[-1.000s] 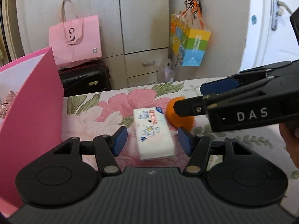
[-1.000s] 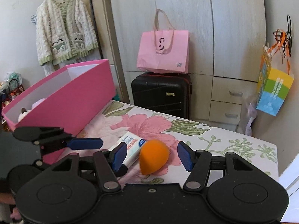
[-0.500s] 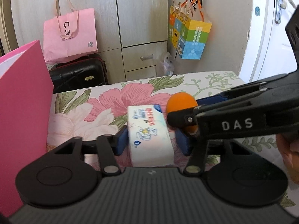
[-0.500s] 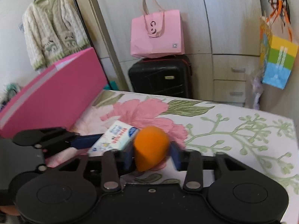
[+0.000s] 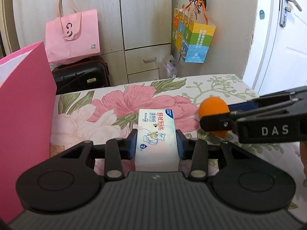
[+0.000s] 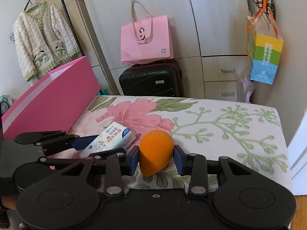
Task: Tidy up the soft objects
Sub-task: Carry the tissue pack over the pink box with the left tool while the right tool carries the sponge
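— So where do the soft things sit?
— Both on the flowered table (image 6: pixel 239 134). The left gripper (image 5: pixel 156 143) is closing, its pads against the tissue pack (image 5: pixel 156 134).
— And the right gripper (image 6: pixel 156 159)?
— Clamped on the orange sponge (image 6: pixel 156 151), just beside the pack, near the pink box (image 6: pixel 49 99).

Orange sponge (image 6: pixel 156 151); floral cloth (image 6: pixel 220 122); pink box (image 6: pixel 51 99).

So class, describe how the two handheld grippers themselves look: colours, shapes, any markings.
Both are matt black plastic. The left gripper has a ribbed body, two round discs, silver pivot pins and blue pads on its jaws. The right gripper matches, and its side reads "DAS" in white letters in the left wrist view.
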The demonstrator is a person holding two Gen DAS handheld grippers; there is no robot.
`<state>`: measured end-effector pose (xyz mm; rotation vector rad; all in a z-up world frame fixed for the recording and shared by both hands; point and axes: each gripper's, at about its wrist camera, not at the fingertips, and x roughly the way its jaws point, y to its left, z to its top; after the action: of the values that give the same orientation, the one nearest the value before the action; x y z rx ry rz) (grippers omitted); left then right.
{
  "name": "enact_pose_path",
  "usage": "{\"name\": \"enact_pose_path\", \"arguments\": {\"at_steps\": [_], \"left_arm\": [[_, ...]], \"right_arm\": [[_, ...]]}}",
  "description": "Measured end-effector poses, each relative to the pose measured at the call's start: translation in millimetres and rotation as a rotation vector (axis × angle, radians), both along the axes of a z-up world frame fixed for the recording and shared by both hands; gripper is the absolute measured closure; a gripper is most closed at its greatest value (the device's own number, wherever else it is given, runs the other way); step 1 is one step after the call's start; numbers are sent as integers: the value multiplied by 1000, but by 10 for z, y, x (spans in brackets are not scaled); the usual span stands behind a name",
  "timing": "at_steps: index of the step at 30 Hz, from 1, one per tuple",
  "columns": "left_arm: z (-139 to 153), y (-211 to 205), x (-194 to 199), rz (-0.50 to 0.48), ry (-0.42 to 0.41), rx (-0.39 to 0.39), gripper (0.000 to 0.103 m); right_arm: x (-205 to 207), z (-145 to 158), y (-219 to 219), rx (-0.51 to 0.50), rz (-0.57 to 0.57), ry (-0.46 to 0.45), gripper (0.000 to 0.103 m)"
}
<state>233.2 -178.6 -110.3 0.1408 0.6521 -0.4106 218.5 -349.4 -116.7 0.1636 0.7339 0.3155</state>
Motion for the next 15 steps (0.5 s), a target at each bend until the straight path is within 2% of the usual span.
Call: {"name": "enact_pose_path", "arguments": {"at_steps": [15], "left_arm": [[222,218,-438,-25,-19,-121,64]], "right_arm": [[-551,100,73,3,-69,-38,60]]}}
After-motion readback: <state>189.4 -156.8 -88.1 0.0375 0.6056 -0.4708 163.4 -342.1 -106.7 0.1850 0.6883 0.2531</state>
